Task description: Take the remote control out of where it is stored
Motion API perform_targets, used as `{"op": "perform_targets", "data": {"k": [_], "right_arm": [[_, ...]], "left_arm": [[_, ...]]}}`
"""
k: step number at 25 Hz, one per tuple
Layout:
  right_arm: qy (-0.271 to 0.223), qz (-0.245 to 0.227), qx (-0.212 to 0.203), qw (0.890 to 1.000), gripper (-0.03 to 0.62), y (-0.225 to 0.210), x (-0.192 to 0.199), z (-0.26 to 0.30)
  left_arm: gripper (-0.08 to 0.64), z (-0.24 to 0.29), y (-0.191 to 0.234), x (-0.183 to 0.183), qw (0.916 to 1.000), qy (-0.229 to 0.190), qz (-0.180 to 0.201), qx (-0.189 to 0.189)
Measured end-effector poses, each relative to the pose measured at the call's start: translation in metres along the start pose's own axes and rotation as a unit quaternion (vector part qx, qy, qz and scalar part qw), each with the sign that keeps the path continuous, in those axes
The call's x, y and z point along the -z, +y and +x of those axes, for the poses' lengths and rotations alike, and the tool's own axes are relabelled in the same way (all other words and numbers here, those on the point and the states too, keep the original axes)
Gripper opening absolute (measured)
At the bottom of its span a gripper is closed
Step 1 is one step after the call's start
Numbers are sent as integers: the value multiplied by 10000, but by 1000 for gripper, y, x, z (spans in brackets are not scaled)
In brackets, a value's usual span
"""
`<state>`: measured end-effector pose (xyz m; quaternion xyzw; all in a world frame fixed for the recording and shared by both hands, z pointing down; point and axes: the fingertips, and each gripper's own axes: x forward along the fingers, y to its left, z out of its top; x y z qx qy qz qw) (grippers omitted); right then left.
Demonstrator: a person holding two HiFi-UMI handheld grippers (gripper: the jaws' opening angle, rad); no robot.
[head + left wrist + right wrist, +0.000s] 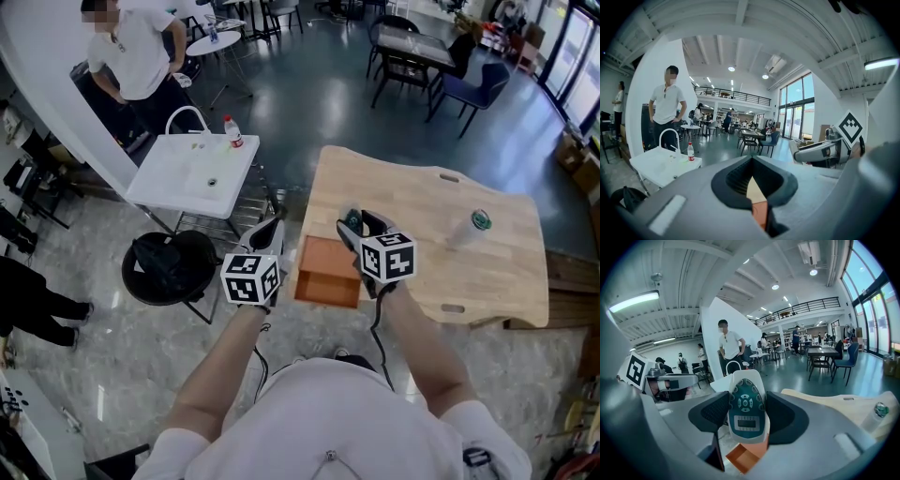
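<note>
The remote control [746, 411] is white with a teal button face and a small screen. My right gripper [746, 420] is shut on it, holding it up in the air with the face toward the camera. In the head view, the remote [352, 223] and right gripper [361, 227] hang just above the open orange-brown drawer [328, 272] at the near left edge of the wooden table [469, 272]. My left gripper [272, 234] hovers left of the drawer, shut with nothing in it. Through its jaws I see a sliver of the drawer [759, 211].
A clear bottle with a green cap [472, 228] stands on the table. To the left are a white sink stand [192, 173] with a red-capped bottle [232, 131] and a black round stool [169, 267]. A person [141, 56] stands behind. Dark chairs and a table [422, 56] lie beyond.
</note>
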<state>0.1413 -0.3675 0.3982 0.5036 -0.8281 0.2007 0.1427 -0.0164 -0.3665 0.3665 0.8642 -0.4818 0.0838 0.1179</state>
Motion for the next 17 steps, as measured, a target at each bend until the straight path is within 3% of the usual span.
{"op": "perform_targets", "data": {"k": [17], "right_arm": [[28, -1, -28, 10000, 282, 2, 3, 1]], "left_arm": [[0, -1, 1, 4, 10000, 22, -11, -37]]}}
